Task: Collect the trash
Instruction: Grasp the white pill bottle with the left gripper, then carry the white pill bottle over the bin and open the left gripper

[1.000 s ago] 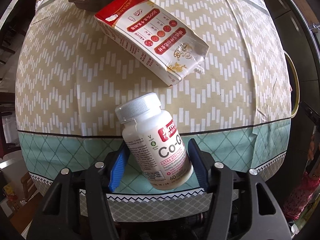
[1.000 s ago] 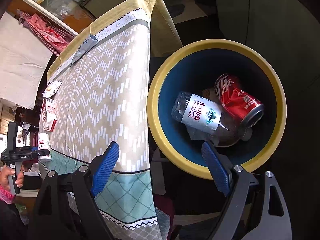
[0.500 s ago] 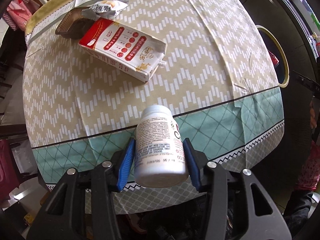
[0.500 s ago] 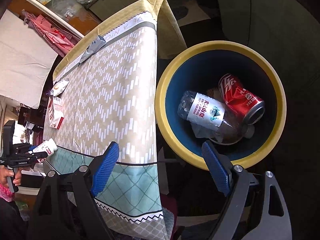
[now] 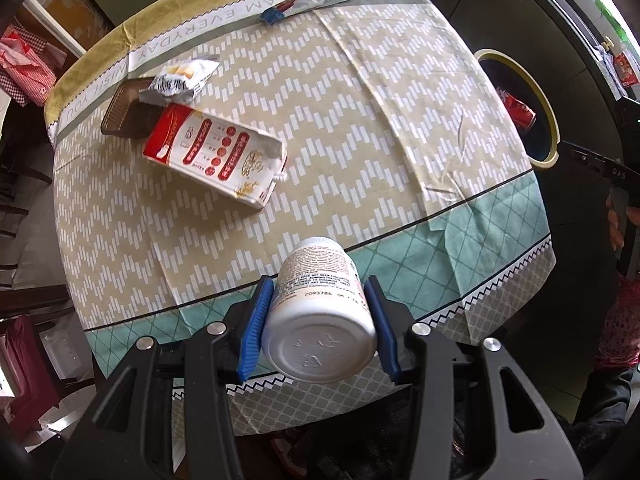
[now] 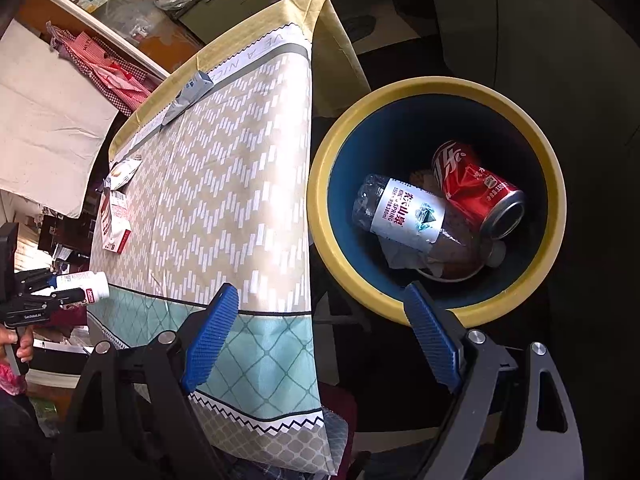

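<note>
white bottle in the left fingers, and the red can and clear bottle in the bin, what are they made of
White bottle: likely opaque plastic, semi-gloss; moulded marks show on its base.
Red can: looks like thin metal, glossy printed wall with a bare silvery end.
Clear bottle: seemingly thin see-through plastic, ribbed, wrapped in a white label.

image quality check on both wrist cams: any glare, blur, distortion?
Left wrist: strong fisheye bowing of the table, dark corners; pill bottle sharp, its batch print legible. Right wrist: sunlit glare washes out the tablecloth's middle; bin interior shadowed, yet the can and water bottle labels read clearly. No motion blur.
</note>
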`<action>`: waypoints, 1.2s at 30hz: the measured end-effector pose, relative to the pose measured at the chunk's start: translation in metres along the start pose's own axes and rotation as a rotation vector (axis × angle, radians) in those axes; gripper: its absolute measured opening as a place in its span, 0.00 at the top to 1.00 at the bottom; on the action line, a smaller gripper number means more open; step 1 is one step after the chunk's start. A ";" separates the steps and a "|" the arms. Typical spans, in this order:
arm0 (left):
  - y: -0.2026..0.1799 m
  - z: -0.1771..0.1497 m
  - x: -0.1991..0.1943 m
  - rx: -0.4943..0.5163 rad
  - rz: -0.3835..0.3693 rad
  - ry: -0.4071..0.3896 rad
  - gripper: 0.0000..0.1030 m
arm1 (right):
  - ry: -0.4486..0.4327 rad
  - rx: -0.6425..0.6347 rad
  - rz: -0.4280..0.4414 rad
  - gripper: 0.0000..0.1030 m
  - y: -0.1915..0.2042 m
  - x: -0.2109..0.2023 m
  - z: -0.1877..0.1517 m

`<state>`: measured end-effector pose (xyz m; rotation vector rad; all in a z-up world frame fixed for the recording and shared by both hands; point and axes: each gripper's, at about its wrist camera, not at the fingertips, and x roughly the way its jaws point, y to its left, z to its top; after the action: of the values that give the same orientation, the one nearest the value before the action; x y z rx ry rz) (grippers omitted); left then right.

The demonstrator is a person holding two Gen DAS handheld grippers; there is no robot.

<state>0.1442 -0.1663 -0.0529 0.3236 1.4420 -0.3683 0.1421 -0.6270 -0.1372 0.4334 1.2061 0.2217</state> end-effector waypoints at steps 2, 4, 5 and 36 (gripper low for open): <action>-0.005 0.006 -0.009 0.020 -0.008 -0.022 0.56 | -0.007 0.002 0.004 0.19 -0.002 -0.003 -0.001; -0.013 0.010 -0.020 0.043 -0.012 -0.041 0.56 | -0.016 0.005 0.007 0.19 -0.003 -0.008 -0.002; -0.019 0.014 -0.025 0.058 -0.014 -0.051 0.56 | -0.022 0.007 0.010 0.19 -0.004 -0.010 -0.003; -0.292 0.228 0.082 0.381 -0.101 -0.185 0.37 | -0.131 0.198 -0.005 0.19 -0.081 -0.076 -0.072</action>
<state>0.2296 -0.5313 -0.1091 0.5106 1.2052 -0.7396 0.0427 -0.7142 -0.1283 0.6076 1.1044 0.0679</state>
